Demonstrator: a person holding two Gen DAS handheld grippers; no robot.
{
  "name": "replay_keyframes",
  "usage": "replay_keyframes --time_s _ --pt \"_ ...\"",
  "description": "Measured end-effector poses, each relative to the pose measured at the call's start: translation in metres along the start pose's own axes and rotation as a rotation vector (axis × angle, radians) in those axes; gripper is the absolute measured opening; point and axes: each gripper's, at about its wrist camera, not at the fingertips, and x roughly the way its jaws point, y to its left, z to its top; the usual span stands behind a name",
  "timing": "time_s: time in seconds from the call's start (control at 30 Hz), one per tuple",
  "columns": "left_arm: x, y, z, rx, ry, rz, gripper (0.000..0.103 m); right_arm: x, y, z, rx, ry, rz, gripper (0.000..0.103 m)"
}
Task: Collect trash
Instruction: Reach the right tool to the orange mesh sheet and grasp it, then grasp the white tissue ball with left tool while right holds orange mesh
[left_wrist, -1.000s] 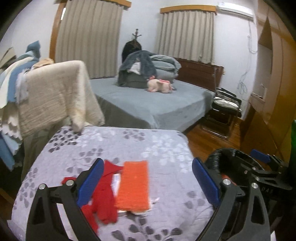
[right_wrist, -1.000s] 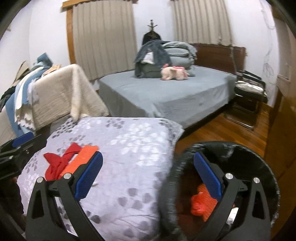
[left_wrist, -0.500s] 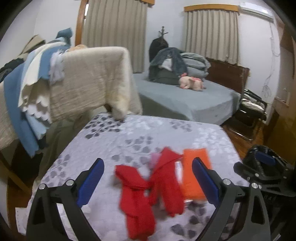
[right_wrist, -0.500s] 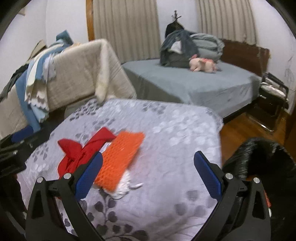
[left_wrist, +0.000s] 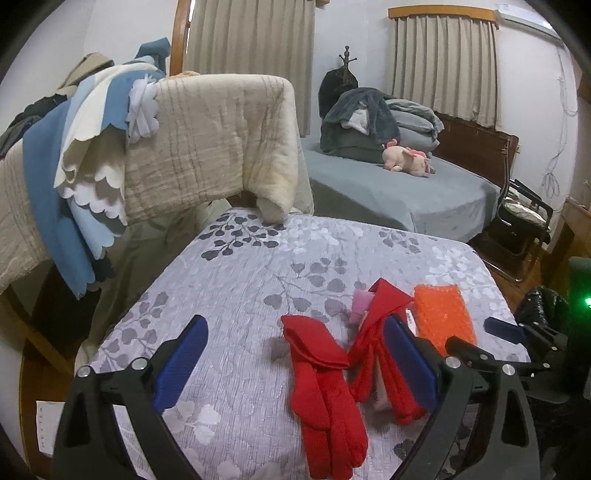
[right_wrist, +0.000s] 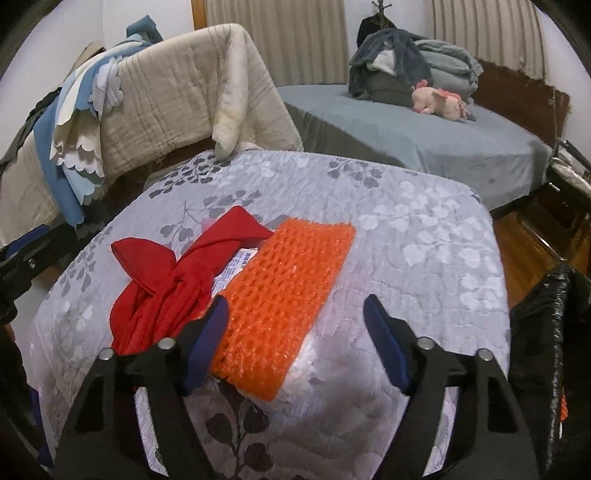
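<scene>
While both tools gape empty, right tool hovers over orange bubble wrap; left tool over red gloves.

orange mesh pad lies flat on the leaf-print surface, long side running away toward the bed side. just left of it, touching, a red gloves pair, limp and crossed, cuffs open, fingers toward the near edge. a white label peeks out between gloves and pad. a small pink scrap shows beside the far glove cuff. black bin bag stands off the surface's right edge, something orange inside.
</scene>
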Motion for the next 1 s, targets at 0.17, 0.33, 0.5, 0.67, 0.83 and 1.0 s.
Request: replay_keyframes --time_s 0.17,0.33,0.5,0.67,0.83,1.0 --pt "0.002 0.001 -0.001 -0.002 0.004 -0.002 0.094 0.002 0.004 0.002 -0.020 0.012 0.040 0.030" --pt "0.001 0.000 0.000 -0.004 0.001 -0.008 0.094 -0.009 0.004 0.007 -0.022 -0.012 0.077 0.011" --pt "-0.001 -0.010 0.003 0.004 -0.003 -0.021 0.094 -0.027 0.003 0.015 -0.030 -0.046 0.112 0.010" --pt "-0.004 -0.020 0.004 0.015 -0.007 -0.039 0.094 -0.053 -0.008 0.019 -0.021 -0.083 0.115 0.010" --pt "-0.004 -0.035 0.001 0.025 0.000 -0.069 0.093 -0.071 -0.030 0.014 0.010 -0.095 0.085 0.010" --pt "-0.002 -0.057 -0.003 0.039 0.015 -0.116 0.090 -0.077 -0.051 0.005 0.041 -0.088 0.041 0.010"
